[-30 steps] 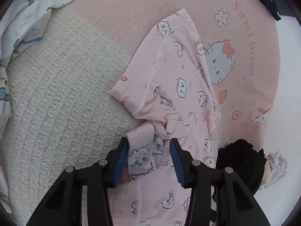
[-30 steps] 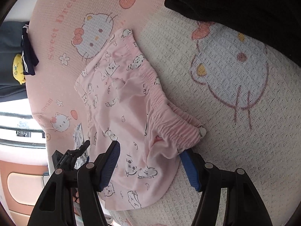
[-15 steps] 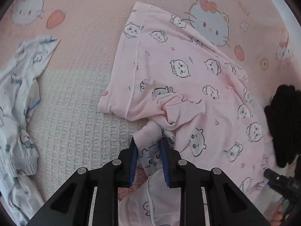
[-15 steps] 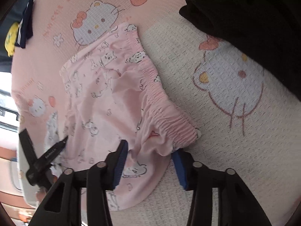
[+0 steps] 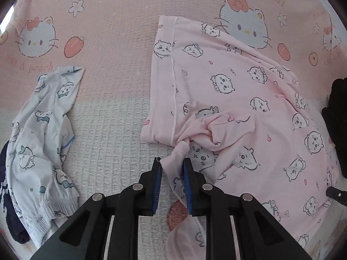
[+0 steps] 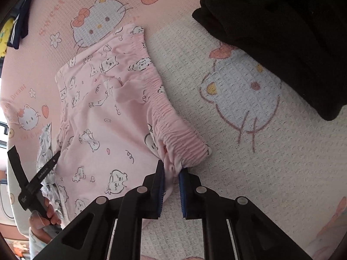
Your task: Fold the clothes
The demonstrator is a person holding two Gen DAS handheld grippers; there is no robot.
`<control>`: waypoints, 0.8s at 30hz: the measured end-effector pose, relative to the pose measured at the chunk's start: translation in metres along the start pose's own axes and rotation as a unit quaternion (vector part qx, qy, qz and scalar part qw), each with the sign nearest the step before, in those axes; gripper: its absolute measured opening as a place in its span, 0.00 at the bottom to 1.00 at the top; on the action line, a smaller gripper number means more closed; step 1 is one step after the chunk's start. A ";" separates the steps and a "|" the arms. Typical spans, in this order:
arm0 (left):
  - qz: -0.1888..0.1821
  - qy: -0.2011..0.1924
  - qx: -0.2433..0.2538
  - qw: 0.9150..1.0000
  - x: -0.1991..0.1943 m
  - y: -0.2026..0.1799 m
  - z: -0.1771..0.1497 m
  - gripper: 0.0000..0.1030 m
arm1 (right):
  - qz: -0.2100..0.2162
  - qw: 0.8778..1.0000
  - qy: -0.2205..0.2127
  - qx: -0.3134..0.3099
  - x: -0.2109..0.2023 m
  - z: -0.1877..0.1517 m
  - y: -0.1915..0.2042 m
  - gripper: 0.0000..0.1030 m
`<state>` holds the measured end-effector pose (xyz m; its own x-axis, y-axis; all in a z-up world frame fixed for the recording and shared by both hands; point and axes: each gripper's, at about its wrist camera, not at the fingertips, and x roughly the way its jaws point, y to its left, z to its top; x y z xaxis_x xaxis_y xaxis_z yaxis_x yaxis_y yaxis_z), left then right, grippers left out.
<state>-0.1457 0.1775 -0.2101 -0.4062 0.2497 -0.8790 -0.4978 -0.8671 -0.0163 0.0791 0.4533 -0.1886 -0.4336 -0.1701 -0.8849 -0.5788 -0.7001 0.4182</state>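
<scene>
Between the left gripper (image 5: pixel 172 169) jaws we have a bunched hem corner of the pink shorts (image 5: pixel 238 112), clamped; the rest spreads ahead and right of them. Right gripper (image 6: pixel 171 171) pinches the waistband (image 6: pixel 173 134) end, band running ahead-left. Long axis spans both grips, so we judge the next move is pulling apart to flatten.

Both my views: soft, even daylight, bright, shadows faint. Heavy fisheye bending with black vignette at corners. Centre sharp; edges slightly smeared. Black garment (image 6: pixel 282 32) shows no detail.
</scene>
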 end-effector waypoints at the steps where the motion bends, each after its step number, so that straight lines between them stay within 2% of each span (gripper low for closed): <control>1: 0.004 0.000 0.000 1.000 -0.001 0.003 0.000 0.16 | -0.002 1.000 -0.001 -0.002 -0.001 0.000 0.000 0.09; 7: 0.028 0.004 0.013 1.000 -0.008 0.020 0.009 0.16 | -0.020 1.000 -0.005 -0.017 -0.006 -0.002 0.000 0.09; 10: 0.084 -0.018 0.042 0.995 -0.014 0.026 0.018 0.16 | -0.023 0.999 -0.003 -0.022 -0.007 -0.004 -0.001 0.09; 13: 0.079 -0.019 0.046 0.996 -0.019 0.036 0.027 0.16 | -0.030 0.999 0.001 -0.033 -0.009 -0.009 -0.001 0.09; 16: 0.016 -0.032 0.034 0.999 -0.032 0.041 0.026 0.16 | -0.038 0.998 0.001 -0.045 -0.010 -0.010 0.002 0.09; 19: -0.013 -0.039 0.036 0.998 -0.040 0.036 0.021 0.16 | -0.036 0.998 0.002 -0.045 -0.008 -0.009 0.003 0.09; 22: -0.057 -0.015 0.030 0.998 -0.042 0.028 0.014 0.16 | -0.032 0.998 0.005 -0.049 -0.007 -0.008 0.003 0.10; 24: -0.077 0.016 0.027 0.996 -0.037 0.023 0.011 0.18 | -0.032 0.998 0.006 -0.056 -0.008 -0.008 0.005 0.11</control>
<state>-0.1507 0.1526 -0.1722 -0.2968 0.3638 -0.8829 -0.5940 -0.7943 -0.1275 0.0858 0.4458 -0.1812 -0.3906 -0.1306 -0.9112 -0.5242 -0.7821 0.3368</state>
